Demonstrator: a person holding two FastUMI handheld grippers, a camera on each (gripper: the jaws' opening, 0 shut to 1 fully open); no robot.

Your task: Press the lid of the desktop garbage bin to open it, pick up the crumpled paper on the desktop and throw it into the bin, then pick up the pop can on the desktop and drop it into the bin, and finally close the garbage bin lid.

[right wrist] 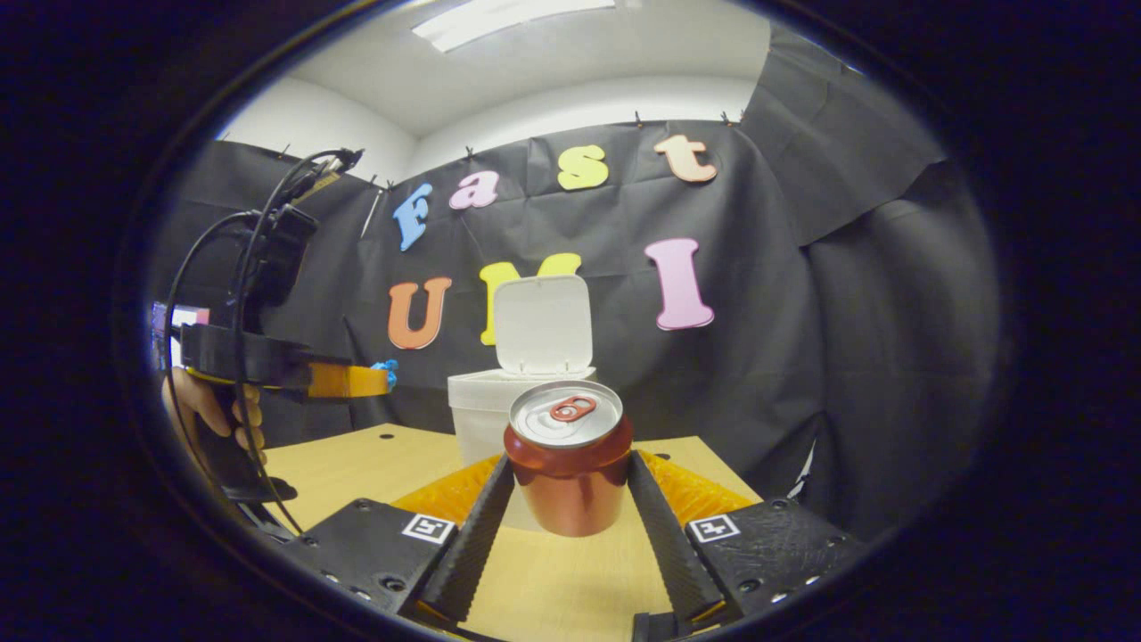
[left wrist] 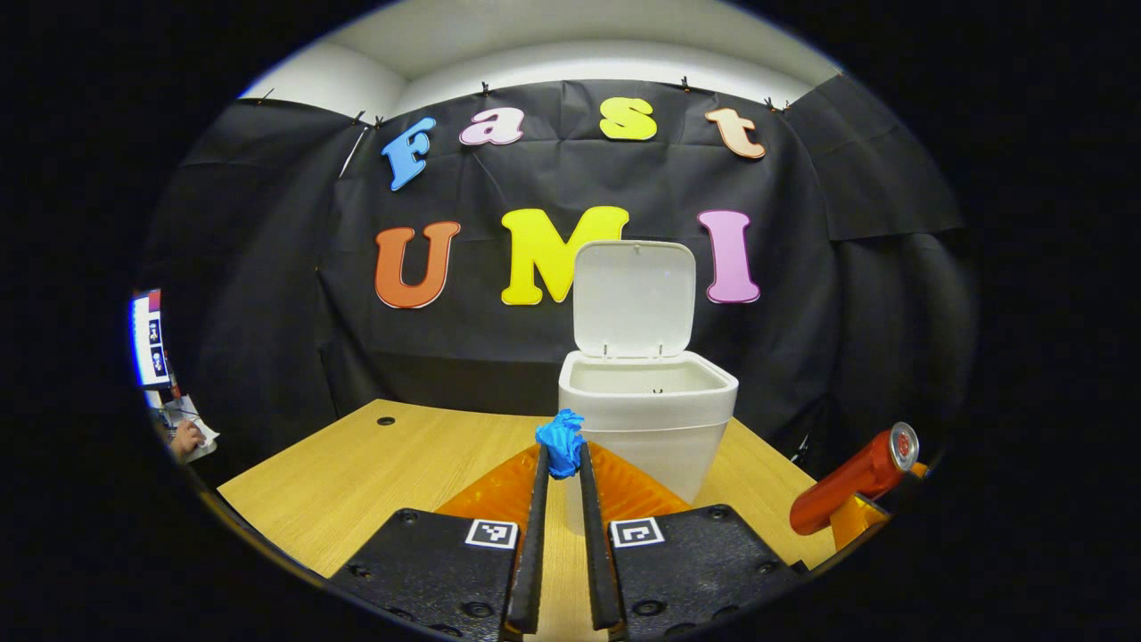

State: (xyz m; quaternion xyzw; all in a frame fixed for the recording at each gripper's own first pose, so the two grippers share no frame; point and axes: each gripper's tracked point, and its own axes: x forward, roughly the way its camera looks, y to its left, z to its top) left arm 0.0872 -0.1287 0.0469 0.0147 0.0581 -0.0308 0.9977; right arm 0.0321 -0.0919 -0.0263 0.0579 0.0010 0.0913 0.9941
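Tabletop (left wrist: 357,481) of pale wood runs out ahead of me in the left gripper view, with one small dark hole (left wrist: 385,420) near its far left side and bare board along its left edge. At the far left, beyond the table, a lit screen (left wrist: 147,339) stands at the booth's margin with a person's hand (left wrist: 187,439) below it. My left gripper (left wrist: 562,459) pinches the one crumpled paper (left wrist: 562,441), a blue wad, between its two nearly closed fingers, lifted above the board and just in front of the bin's near rim. The single white bin (left wrist: 648,419) stands toward the back of the table, its lid (left wrist: 635,299) swung upright and its mouth open. To the right, near the table's right edge, I see my other gripper holding the one pop can (left wrist: 851,481) tilted on its side.

In the right gripper view, my left gripper (right wrist: 370,379) hangs at the left, above the board, with my hand (right wrist: 214,410) on its grip. The open bin (right wrist: 486,406) sits behind the can. My right gripper (right wrist: 570,481) clamps the red can (right wrist: 570,464) between both fingers, top facing the camera, clear of the table. Black cloth walls close the booth behind and at the right; a white ceiling with one light strip (right wrist: 508,18) is overhead.
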